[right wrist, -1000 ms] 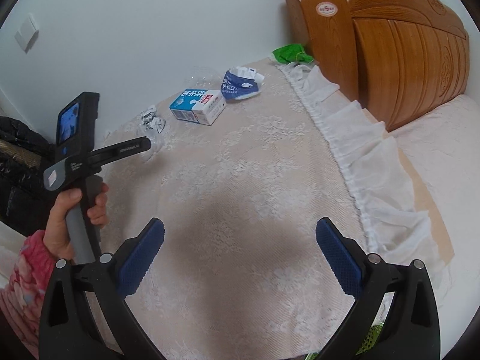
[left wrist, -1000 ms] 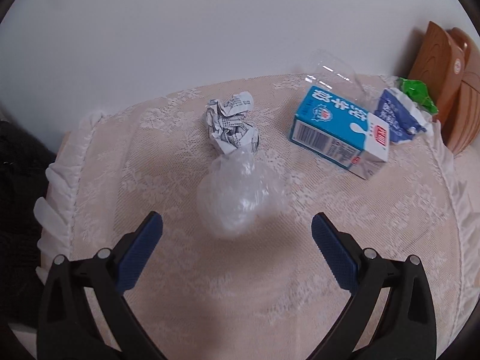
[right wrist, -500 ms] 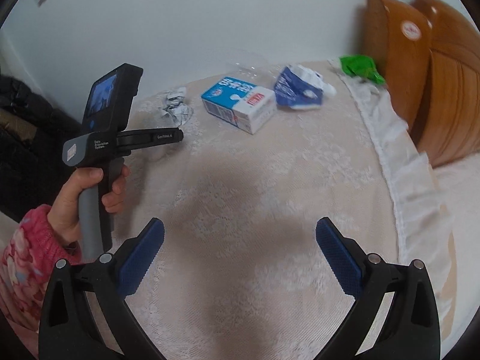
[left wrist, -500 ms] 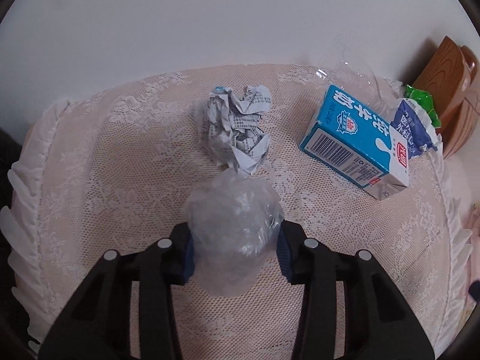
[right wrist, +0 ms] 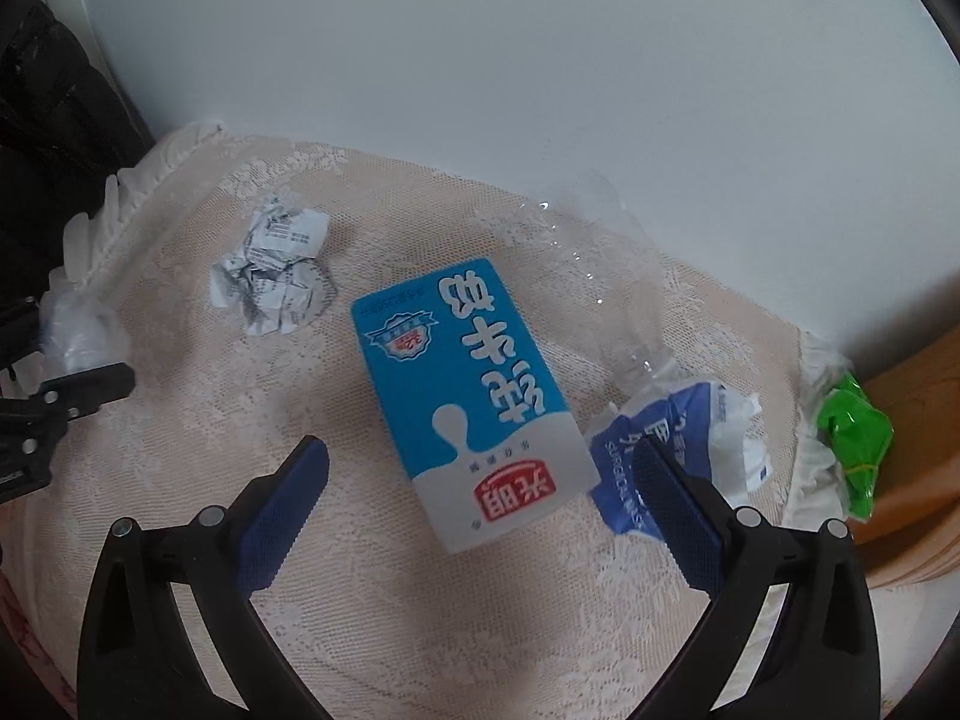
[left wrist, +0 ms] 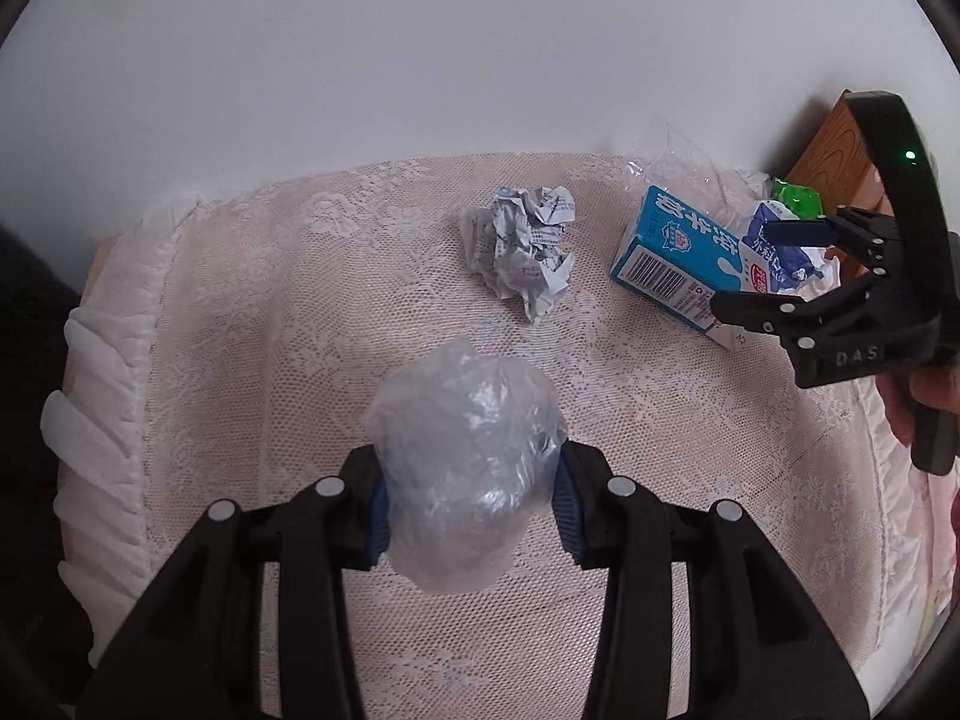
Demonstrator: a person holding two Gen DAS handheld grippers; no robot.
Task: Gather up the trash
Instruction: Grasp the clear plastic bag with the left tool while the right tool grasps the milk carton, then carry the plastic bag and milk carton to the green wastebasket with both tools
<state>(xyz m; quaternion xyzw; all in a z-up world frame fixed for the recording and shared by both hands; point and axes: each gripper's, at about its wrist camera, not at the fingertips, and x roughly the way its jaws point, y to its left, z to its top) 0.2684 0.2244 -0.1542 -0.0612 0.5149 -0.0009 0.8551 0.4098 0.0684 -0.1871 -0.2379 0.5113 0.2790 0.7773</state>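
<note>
My left gripper (left wrist: 471, 498) is shut on a crumpled clear plastic bag (left wrist: 468, 468), held just above the lace cloth. A crumpled printed paper ball (left wrist: 525, 249) lies beyond it. My right gripper (right wrist: 480, 498) is open, its fingers on either side of the near end of a blue and white milk carton (right wrist: 468, 390) lying flat. The carton also shows in the left wrist view (left wrist: 678, 258). A blue and white crumpled wrapper (right wrist: 678, 450) lies right of the carton, against the right finger. The paper ball (right wrist: 270, 276) lies left of the carton.
A clear plastic bottle (right wrist: 600, 276) lies behind the carton by the white wall. A green wrapper (right wrist: 852, 438) sits at the cloth's right edge beside a wooden headboard (right wrist: 912, 396). The lace-covered surface (left wrist: 300, 330) ends in a frilled edge at left.
My left gripper closed on the plastic bag and lifted it slightly. My right gripper moved forward from the middle of the cloth to straddle the milk carton, still open.
</note>
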